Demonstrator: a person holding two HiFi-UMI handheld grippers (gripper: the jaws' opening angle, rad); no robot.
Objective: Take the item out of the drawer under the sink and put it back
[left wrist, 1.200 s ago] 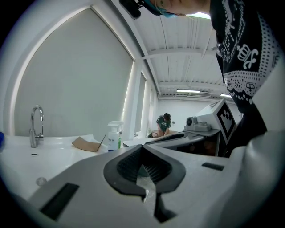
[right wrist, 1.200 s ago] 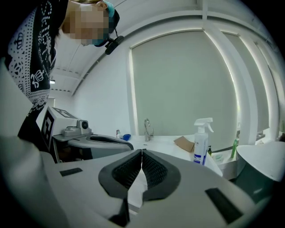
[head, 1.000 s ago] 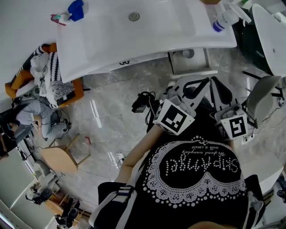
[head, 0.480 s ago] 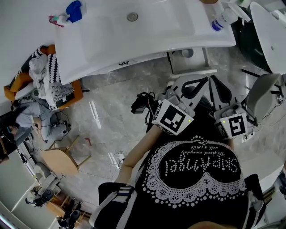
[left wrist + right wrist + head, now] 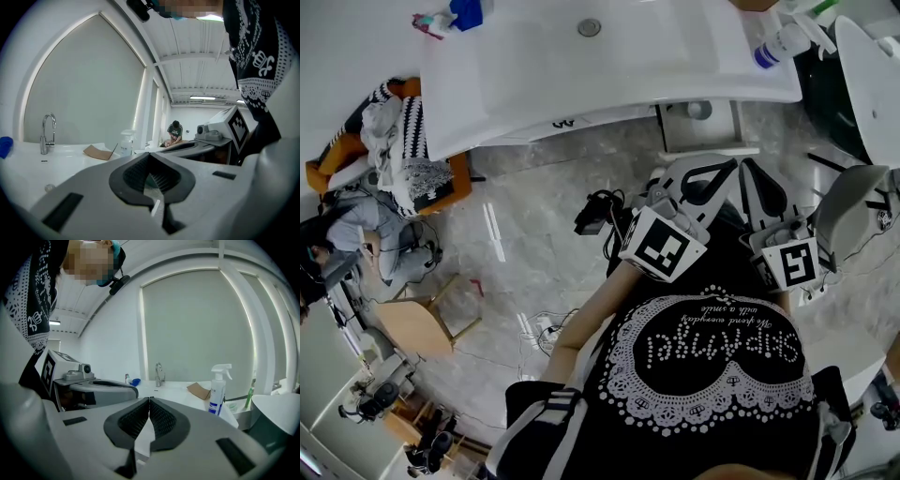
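**Station Status: Both Tongs Closed and Empty at the Sink**

The left gripper (image 5: 149,156) has its ribbed black pads meeting at the tips, with nothing between them. The right gripper (image 5: 149,402) is likewise closed on nothing. Both are held near level, close to the person's black printed top (image 5: 712,356) and short of the white moulded sink counter (image 5: 516,84).

A white open-topped drawer (image 5: 735,127) projects from under the counter's front edge. A small round grey object (image 5: 698,110) shows inside it; whether this is the item cannot be told.

A white spray bottle with blue label (image 5: 217,391) stands on the counter's right end.
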